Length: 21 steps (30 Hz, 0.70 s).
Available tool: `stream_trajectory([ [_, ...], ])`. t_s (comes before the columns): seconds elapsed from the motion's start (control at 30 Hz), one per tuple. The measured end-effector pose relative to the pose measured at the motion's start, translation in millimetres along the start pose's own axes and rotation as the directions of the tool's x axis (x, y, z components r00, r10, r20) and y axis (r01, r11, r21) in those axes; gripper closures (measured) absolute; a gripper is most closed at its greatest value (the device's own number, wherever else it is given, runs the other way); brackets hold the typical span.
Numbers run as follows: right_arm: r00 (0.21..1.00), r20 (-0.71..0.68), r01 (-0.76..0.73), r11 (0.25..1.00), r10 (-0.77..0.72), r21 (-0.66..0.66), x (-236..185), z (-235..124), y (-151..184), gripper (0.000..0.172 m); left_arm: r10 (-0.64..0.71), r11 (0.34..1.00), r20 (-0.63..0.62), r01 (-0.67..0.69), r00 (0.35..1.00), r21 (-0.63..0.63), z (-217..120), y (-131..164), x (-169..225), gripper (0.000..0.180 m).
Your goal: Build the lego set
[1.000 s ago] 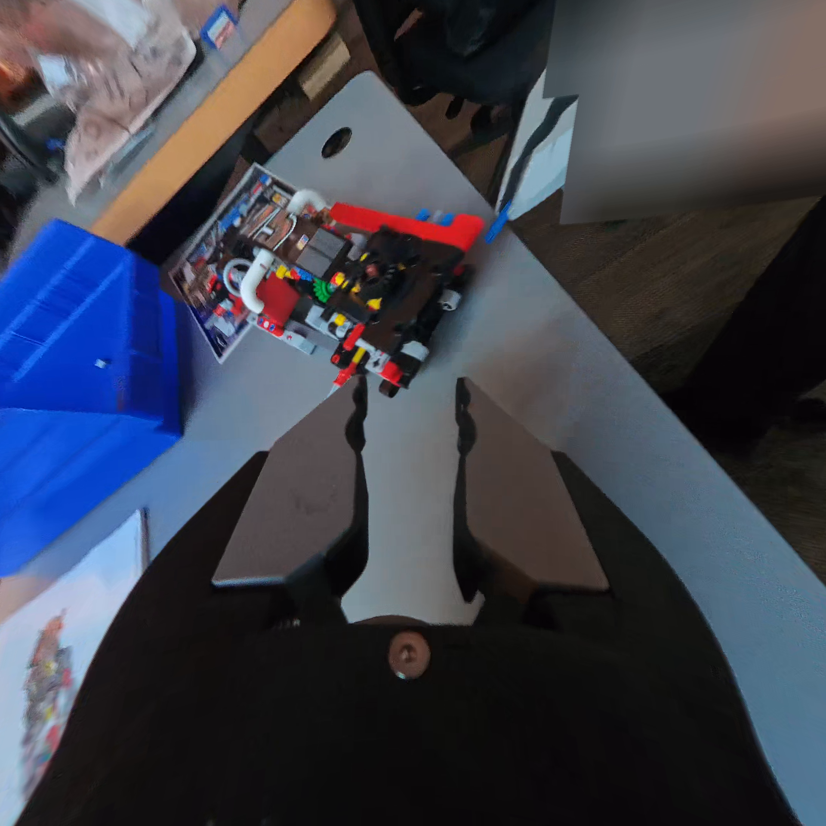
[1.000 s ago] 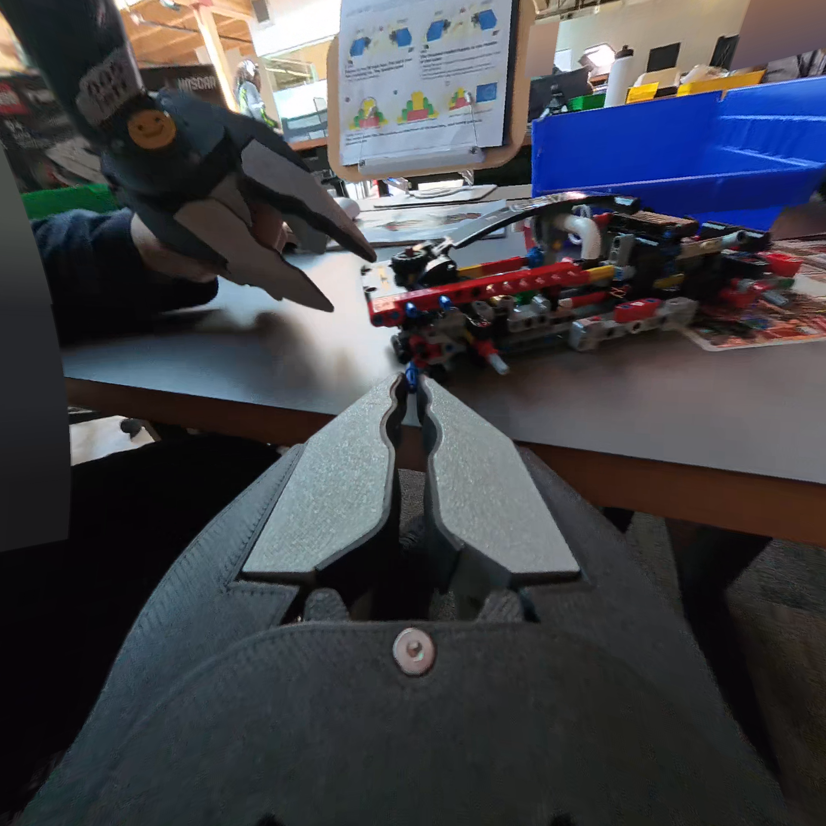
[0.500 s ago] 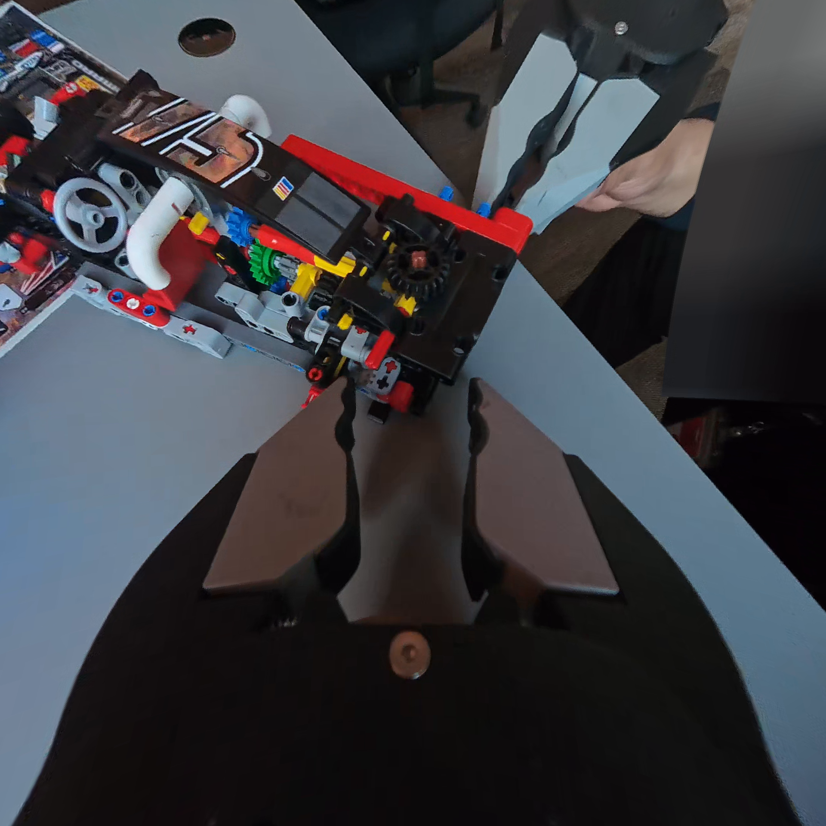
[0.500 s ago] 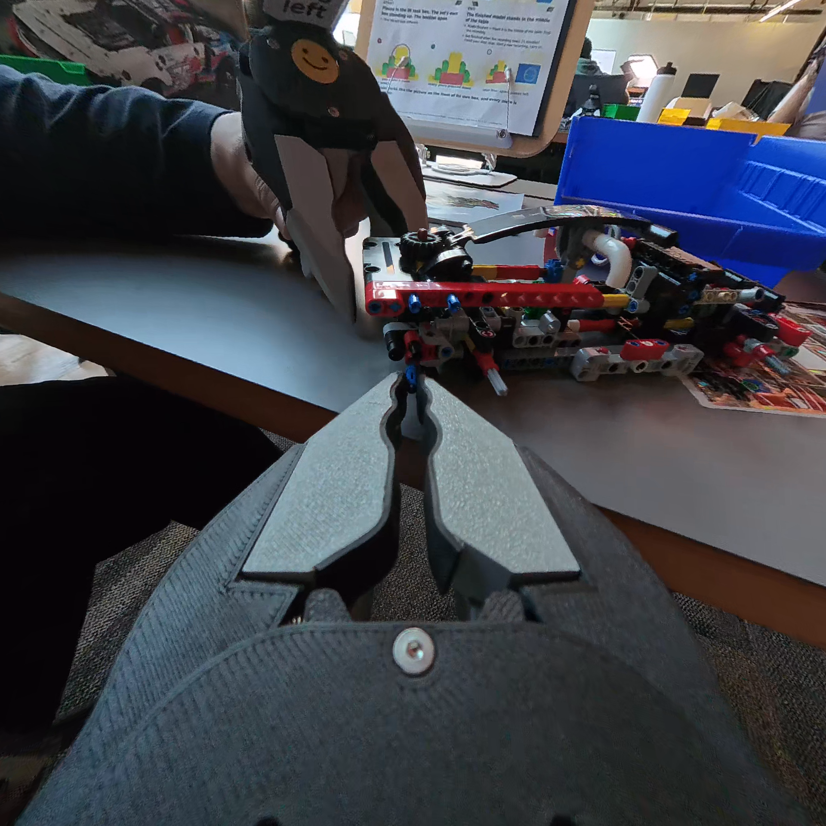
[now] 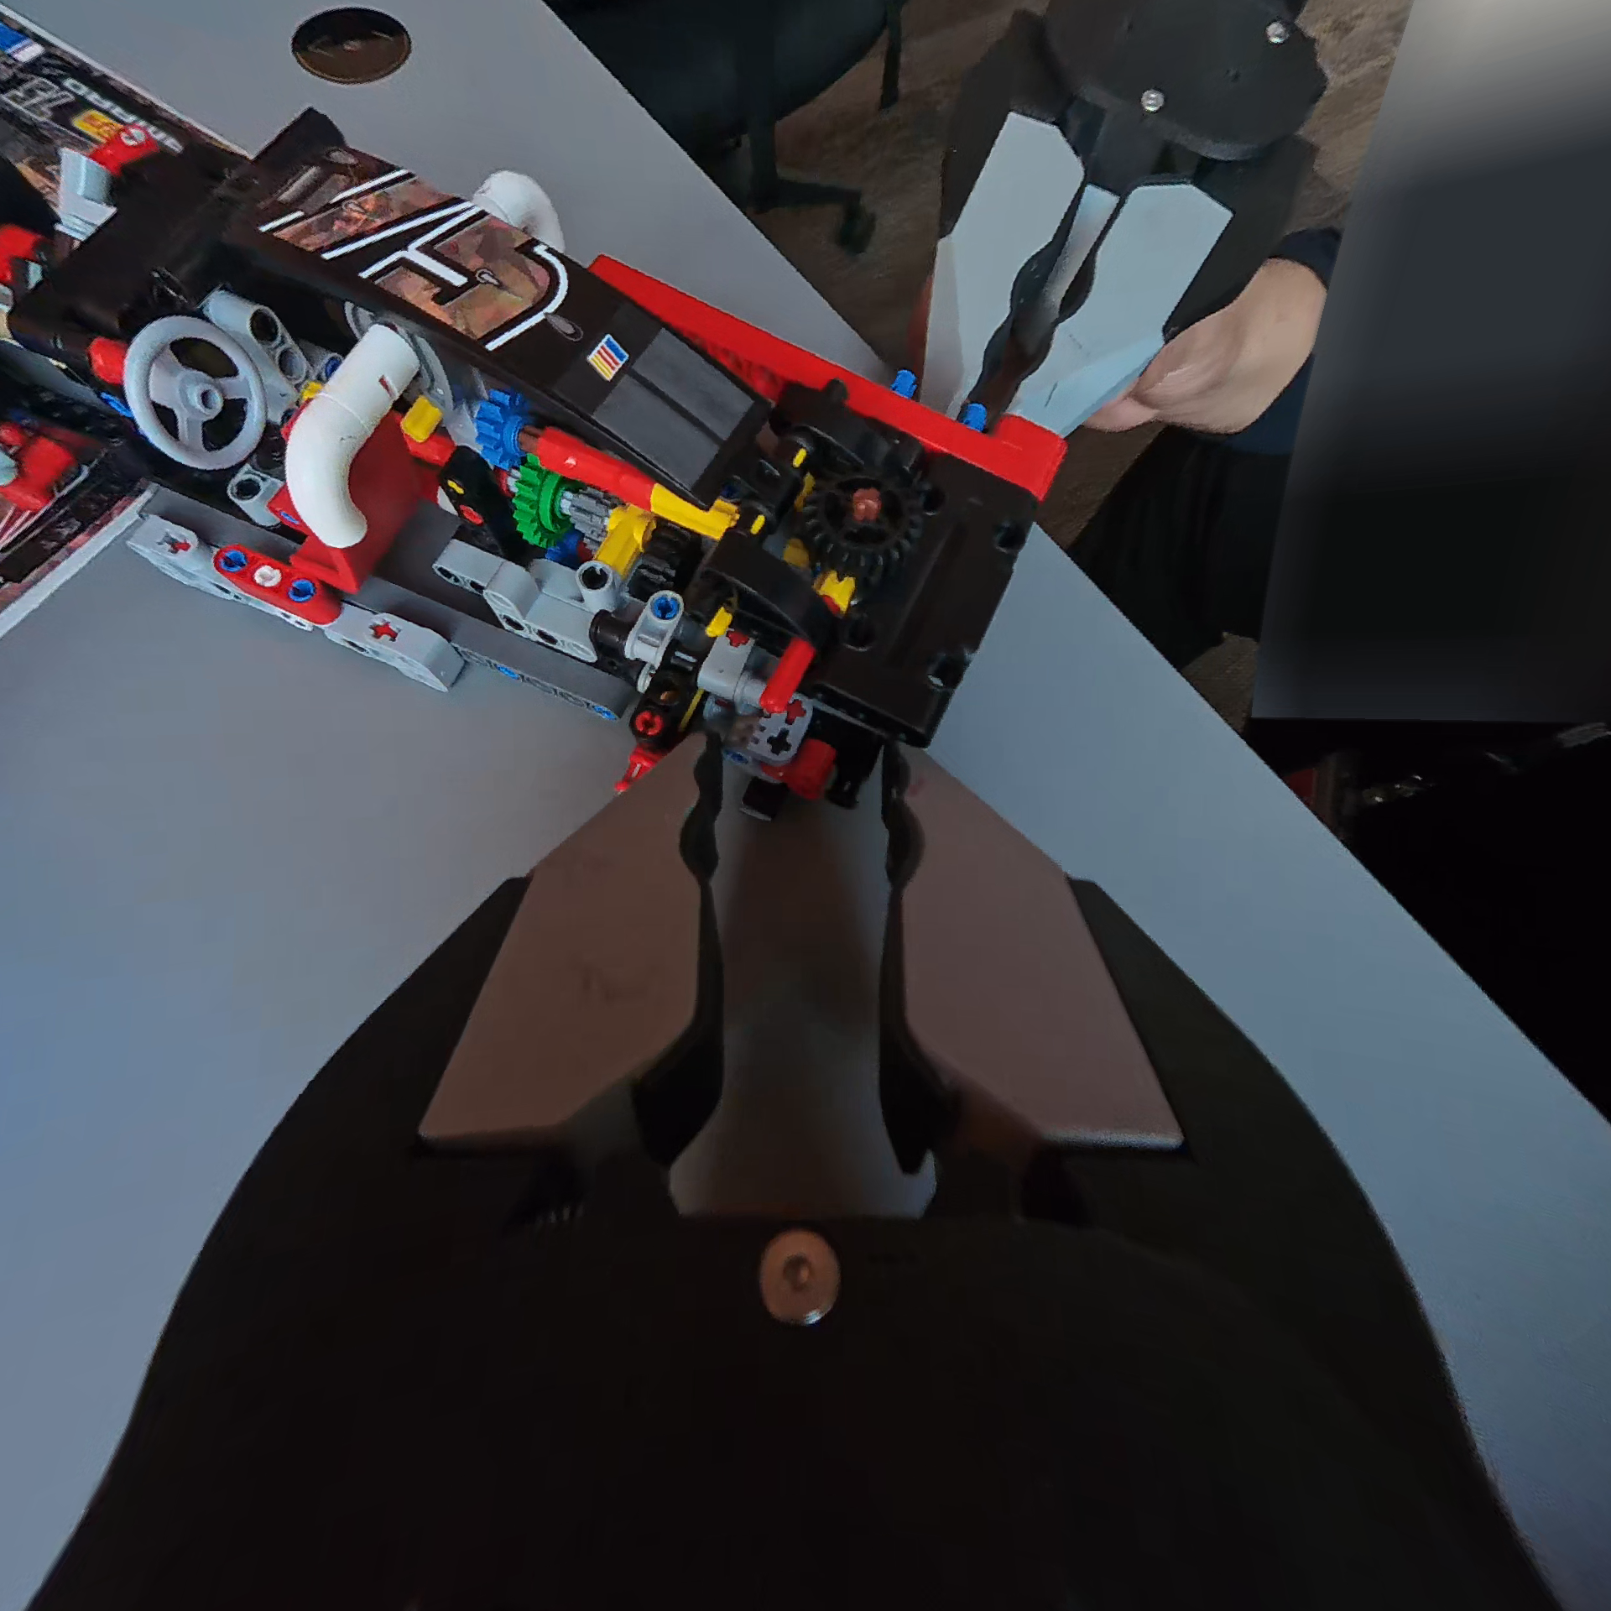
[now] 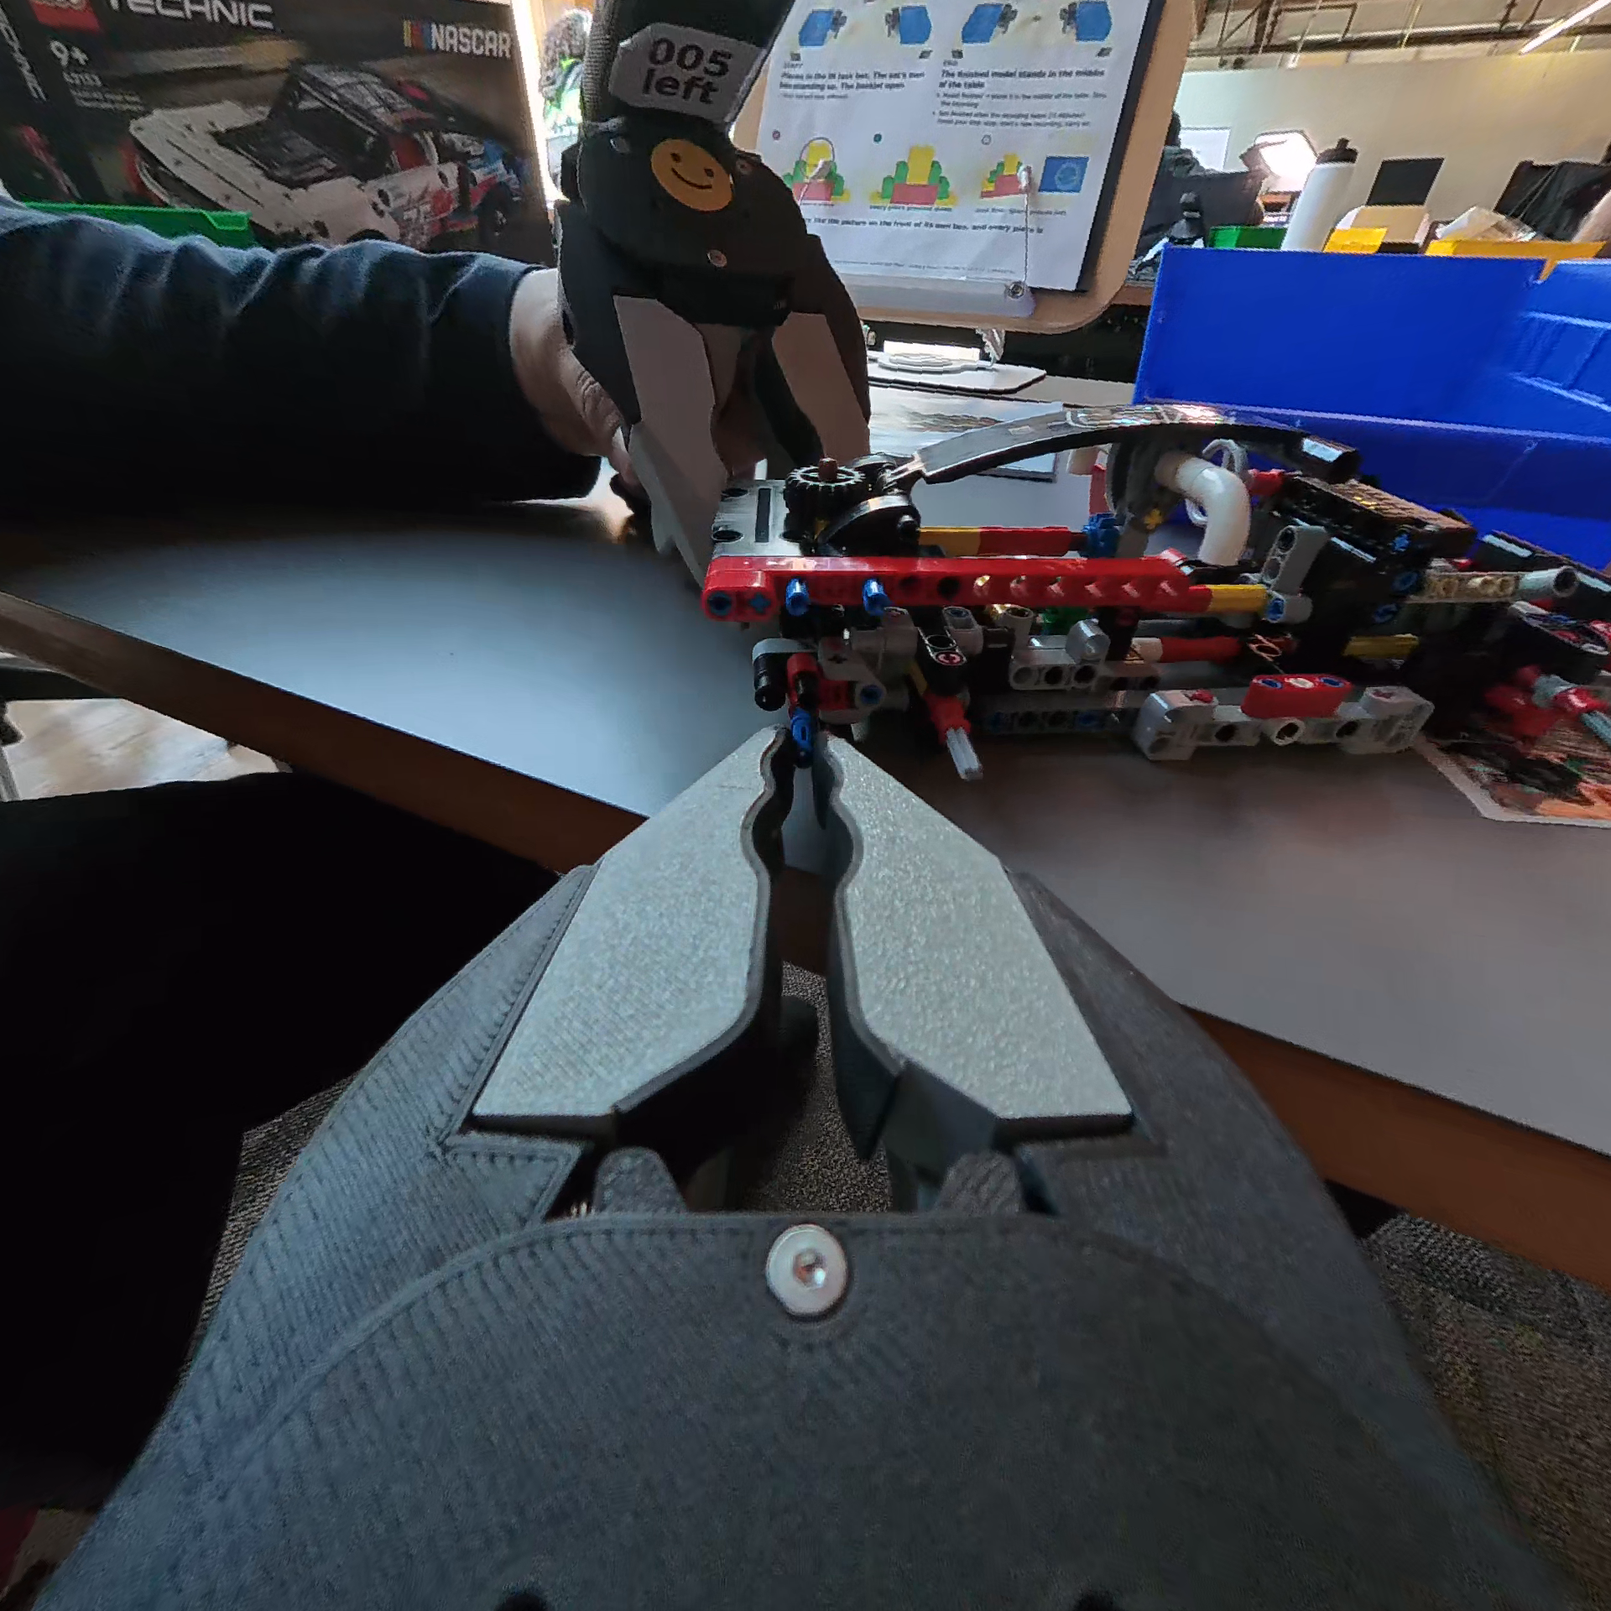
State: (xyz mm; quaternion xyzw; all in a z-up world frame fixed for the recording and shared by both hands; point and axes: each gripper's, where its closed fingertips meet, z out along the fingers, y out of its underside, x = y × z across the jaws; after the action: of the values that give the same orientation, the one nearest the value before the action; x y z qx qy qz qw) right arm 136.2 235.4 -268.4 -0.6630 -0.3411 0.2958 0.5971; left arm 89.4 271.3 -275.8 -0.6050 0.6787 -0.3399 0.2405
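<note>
Plastic brick model [image 5: 610, 488] lies on the grey surface [image 5: 261, 872]. My left tool [image 5: 795, 757] is narrow on its end corner, pads seemingly pressing. It looks stiff and light, but bits could pop off, so I'd grip the frame. Right view: my right tool [image 6: 802, 751] pinches a blue pin [image 6: 800, 728] beside the model. A printed box [image 6: 261, 113] stands behind.

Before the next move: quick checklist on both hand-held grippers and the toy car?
1. Right hand-held gripper shut on the blue pin: ok.
2. Left hand-held gripper straddling the toy car's near end: ok.
3. Left fingers pressing on the car: cannot tell.
4. Toy car resting on the table: ok.
5. Pin apart from the car: cannot tell.
</note>
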Motion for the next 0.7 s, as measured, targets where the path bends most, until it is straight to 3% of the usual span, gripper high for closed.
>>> stream_trajectory([
  [0.33, 1.000, 0.015, 0.001, 1.000, -0.001, 0.000, -2.8, 3.5, -1.3, 0.171, 0.047, 0.999, 0.014, -0.047, 0.999, -0.008, -1.6, 3.2, 1.3, 0.142],
  [0.7, 0.995, 0.007, 0.095, 0.995, -0.095, -0.026, -3.2, 7.9, -1.3, 0.171, 0.027, 1.000, 0.005, -0.027, 1.000, -0.011, -1.2, 4.1, 1.1, 0.132],
])
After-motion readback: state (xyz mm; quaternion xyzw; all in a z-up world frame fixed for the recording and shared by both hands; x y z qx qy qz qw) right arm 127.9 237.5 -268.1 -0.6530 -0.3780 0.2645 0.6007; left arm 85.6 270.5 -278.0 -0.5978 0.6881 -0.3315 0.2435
